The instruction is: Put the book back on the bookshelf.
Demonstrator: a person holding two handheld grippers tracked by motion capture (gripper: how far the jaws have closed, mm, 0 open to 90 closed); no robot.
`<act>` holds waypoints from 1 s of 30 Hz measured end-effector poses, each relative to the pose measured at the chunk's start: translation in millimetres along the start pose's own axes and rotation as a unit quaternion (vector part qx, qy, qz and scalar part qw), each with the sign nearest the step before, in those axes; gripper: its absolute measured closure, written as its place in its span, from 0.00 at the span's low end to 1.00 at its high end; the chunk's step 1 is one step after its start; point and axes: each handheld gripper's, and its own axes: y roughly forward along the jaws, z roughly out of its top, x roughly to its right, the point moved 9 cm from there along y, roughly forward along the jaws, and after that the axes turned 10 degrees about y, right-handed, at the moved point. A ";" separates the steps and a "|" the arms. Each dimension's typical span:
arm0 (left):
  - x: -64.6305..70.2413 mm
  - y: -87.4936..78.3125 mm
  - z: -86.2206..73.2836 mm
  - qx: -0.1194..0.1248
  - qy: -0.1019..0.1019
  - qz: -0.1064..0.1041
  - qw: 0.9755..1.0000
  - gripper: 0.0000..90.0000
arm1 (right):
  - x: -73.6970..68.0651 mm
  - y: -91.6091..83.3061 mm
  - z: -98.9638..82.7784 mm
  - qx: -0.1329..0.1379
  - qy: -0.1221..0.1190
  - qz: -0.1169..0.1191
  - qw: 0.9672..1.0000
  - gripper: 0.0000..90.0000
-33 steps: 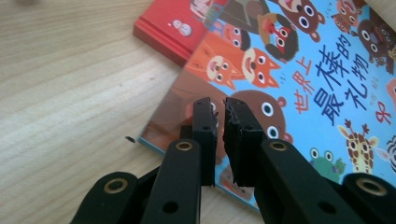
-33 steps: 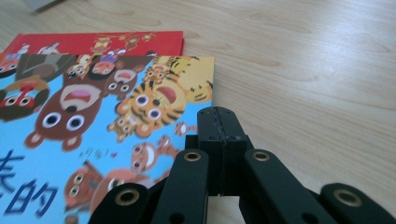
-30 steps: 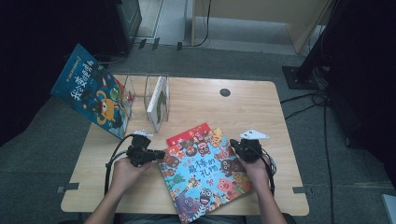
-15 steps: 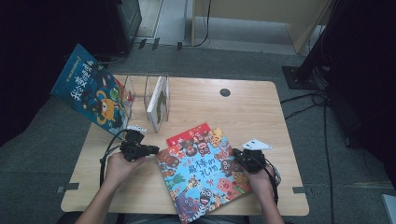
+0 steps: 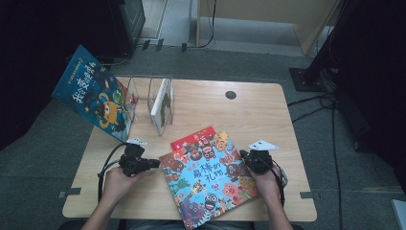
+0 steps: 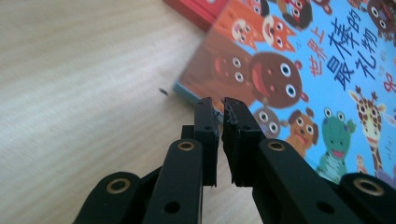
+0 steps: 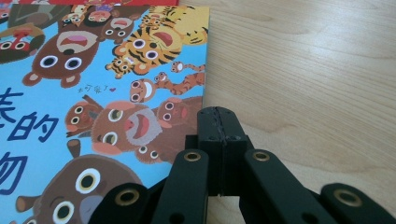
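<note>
Movement since the earlier frames: the left gripper [image 5: 152, 163], which had stood a little off the picture book [image 5: 210, 179], had shifted sideways so that its tips reached the book's left edge; the right gripper [image 5: 245, 158] had drawn in and down from its higher stance at the book's right edge. The book itself had kept its place. Item: one blue picture book with cartoon animals, flat and skewed on the counter [image 5: 249, 115] near the person's side, overlapping a red book [image 5: 194, 138] beneath its far corner. Left jaws: nearly closed, a thin slit between the pads, having just narrowed a little further, nothing between them; in the left gripper view the tips [image 6: 219, 114] met the book's edge. Right jaws: fully closed, holding nothing, tips [image 7: 218, 122] at the right margin of the cover. Also present: a clear book rack [image 5: 143, 98] at the far left holding a white book [image 5: 162, 105], and a large blue book [image 5: 93, 98] leaning beside it. Judgement: both grippers appeared set to square up or pry at the book's edges before lifting; no grasp yet.
</note>
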 end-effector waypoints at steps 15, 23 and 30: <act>23.5 15.7 -22.3 -0.037 0.014 -0.008 0.999 0.98 | 0.2 5.7 2.6 -0.007 -0.002 -0.003 1.000 1.00; 22.3 16.4 -22.4 -0.025 -0.005 -0.020 0.999 1.00 | -0.4 10.3 5.7 -0.011 0.003 -0.010 1.000 1.00; 17.2 19.6 -16.4 -0.012 -0.023 -0.022 0.999 1.00 | 1.6 12.8 7.4 -0.011 0.007 -0.020 1.000 1.00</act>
